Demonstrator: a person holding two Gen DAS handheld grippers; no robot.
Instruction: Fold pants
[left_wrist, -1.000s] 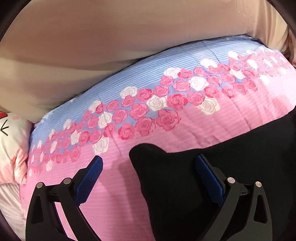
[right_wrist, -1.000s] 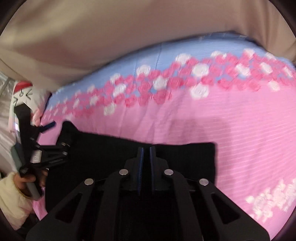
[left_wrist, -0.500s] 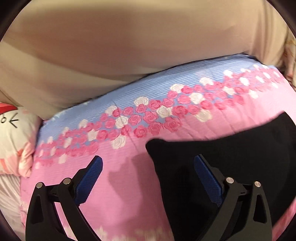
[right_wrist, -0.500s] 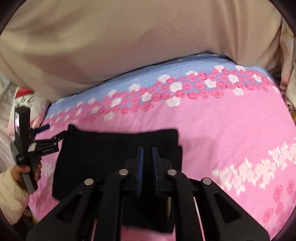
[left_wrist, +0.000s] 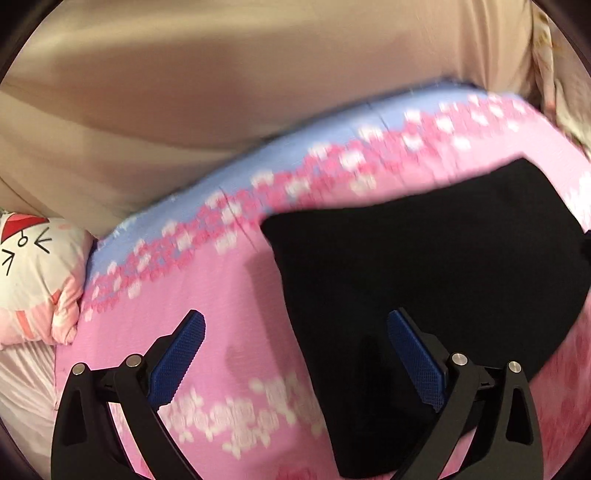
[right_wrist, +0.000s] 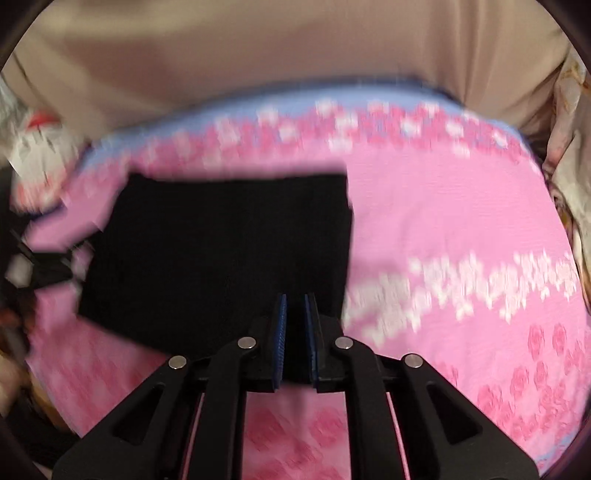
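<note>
Looking along my left tongs (left_wrist: 295, 354), I see the two blue pads spread wide with nothing between them, released; the left pad (left_wrist: 177, 360) hangs over bare pink cover and the right pad (left_wrist: 413, 363) over the near edge of the black pants (left_wrist: 424, 266). The pants lie folded into a dark block on the bed's pink rose-printed quilt (left_wrist: 229, 295), filling the view from about 1 o'clock down to 5 o'clock. A cartoon-face pillow (left_wrist: 33, 266) sits at 9 o'clock, off the quilt's edge. Through the right camera, my right tongs (right_wrist: 294, 328) are drawn nearly together, leaving only a narrow slot, and they sit over the near edge of the pants (right_wrist: 221, 251) at 6 o'clock; everything between the pads is black, so I cannot tell whether cloth is pinched there. In that view the folded block spreads from centre toward 9 o'clock, with the quilt (right_wrist: 443, 221) open on the 3 o'clock side.
</note>
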